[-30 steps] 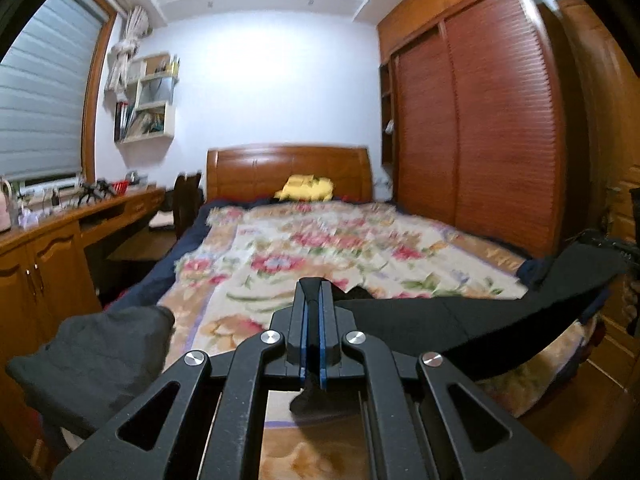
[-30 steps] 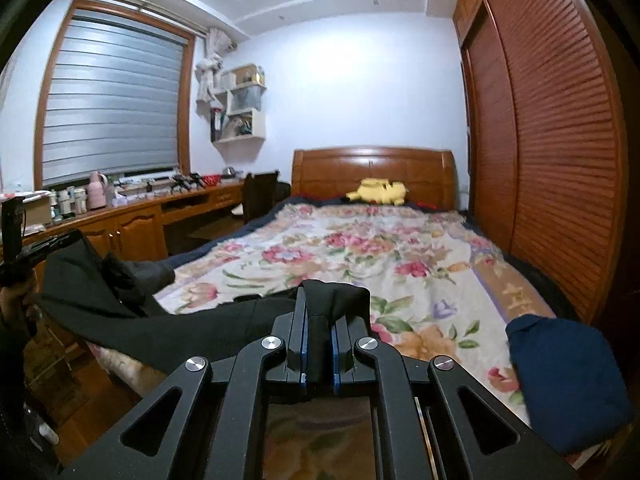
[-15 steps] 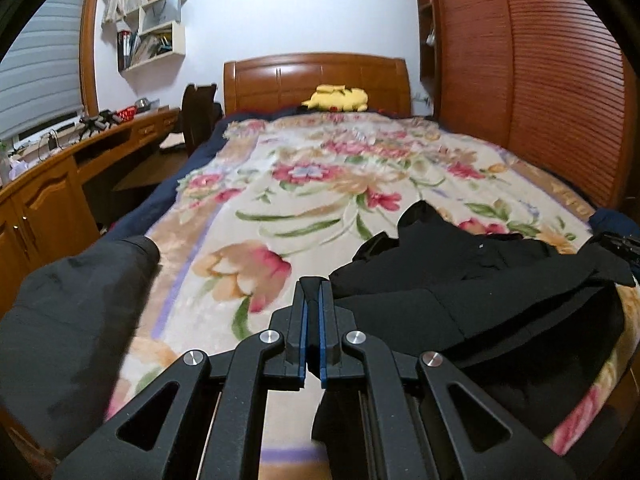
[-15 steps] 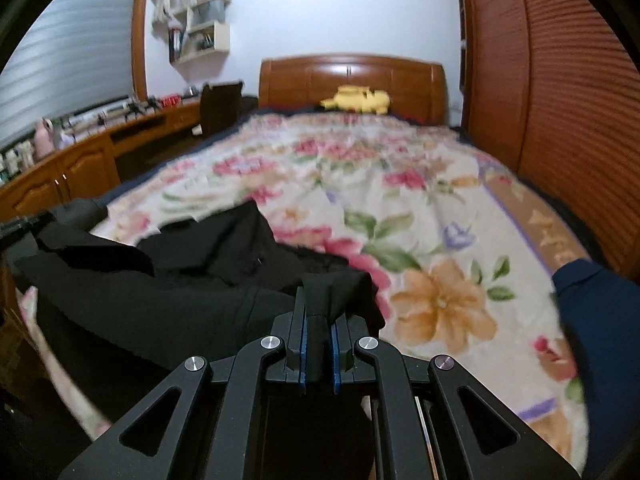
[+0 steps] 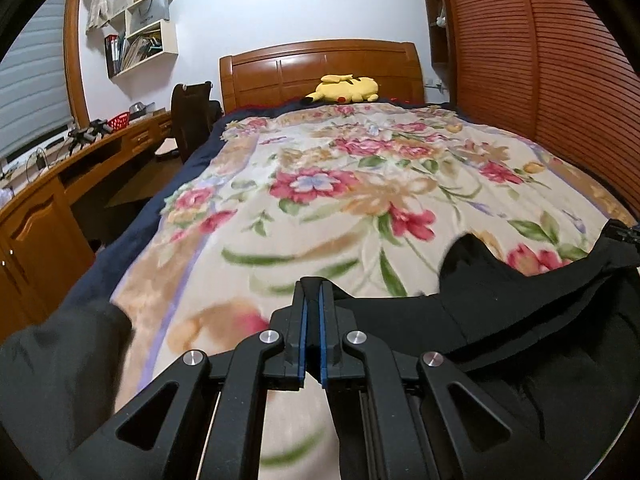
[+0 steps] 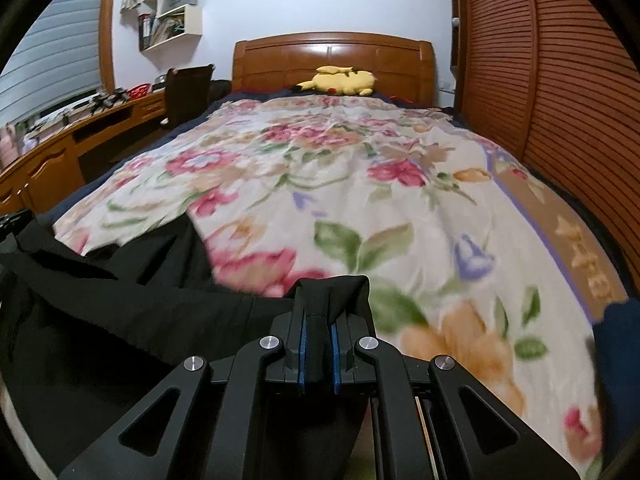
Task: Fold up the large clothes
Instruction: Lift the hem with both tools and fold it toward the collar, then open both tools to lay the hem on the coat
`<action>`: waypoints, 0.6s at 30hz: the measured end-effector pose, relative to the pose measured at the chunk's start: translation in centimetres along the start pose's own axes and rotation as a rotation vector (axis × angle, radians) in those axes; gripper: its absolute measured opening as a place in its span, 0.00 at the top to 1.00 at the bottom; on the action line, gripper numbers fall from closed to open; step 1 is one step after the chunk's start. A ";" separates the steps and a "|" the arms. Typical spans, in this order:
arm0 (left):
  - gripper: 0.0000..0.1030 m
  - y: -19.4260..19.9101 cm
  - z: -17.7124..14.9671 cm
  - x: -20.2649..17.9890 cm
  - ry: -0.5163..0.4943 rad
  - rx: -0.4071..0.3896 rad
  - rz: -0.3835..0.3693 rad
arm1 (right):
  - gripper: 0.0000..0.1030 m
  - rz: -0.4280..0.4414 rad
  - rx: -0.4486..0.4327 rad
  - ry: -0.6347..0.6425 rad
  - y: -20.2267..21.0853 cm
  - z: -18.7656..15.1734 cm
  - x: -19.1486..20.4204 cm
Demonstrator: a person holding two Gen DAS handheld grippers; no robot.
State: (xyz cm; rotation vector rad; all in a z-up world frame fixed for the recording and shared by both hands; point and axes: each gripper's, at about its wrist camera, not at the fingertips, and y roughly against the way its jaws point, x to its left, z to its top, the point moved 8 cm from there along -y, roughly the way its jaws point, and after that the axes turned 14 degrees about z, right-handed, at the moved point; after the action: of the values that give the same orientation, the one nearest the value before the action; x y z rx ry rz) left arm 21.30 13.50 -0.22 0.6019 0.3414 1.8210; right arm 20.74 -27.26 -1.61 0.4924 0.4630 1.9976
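Observation:
A large black garment (image 5: 500,340) lies spread across the near end of the floral blanket (image 5: 320,200), stretched between my two grippers. My left gripper (image 5: 312,292) is shut, and the garment's thin edge runs off to the right from its fingers. In the right wrist view the same garment (image 6: 120,320) spreads away to the left. My right gripper (image 6: 318,296) is shut on a thick bunched fold of it, which stands up between the blue pads (image 6: 303,344). Both grippers point down at the bed, low over the blanket.
A dark grey garment (image 5: 60,360) sits at the bed's near left corner, a navy one (image 6: 616,352) at the near right. A yellow plush toy (image 5: 344,88) lies by the headboard (image 5: 320,64). A desk (image 5: 60,184) and chair (image 5: 192,112) stand left, a louvred wardrobe (image 5: 540,80) right.
Both grippers moved forward and down over the bed and tipped downward. The black garment, held taut in the air between them a second ago, now rests on the blanket.

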 end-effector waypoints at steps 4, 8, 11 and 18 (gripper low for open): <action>0.95 -3.0 2.1 -0.2 0.014 0.014 0.018 | 0.92 -0.017 -0.020 -0.011 -3.4 2.2 -1.1; 0.95 -4.5 2.5 -0.5 0.030 0.019 0.011 | 0.92 -0.042 -0.018 -0.020 -6.6 3.2 -2.1; 0.88 -4.9 1.8 -0.7 0.047 0.046 -0.010 | 0.92 -0.046 0.004 -0.018 -8.4 3.1 -2.1; 0.22 -2.0 -0.7 -0.6 0.066 0.050 -0.067 | 0.71 -0.025 0.015 -0.005 -8.7 3.4 -1.8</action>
State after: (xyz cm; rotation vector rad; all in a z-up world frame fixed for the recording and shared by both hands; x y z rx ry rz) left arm 22.69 13.60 -2.00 0.5595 0.4481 1.7748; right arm 29.72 -24.64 -3.50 0.4982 0.4789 1.9697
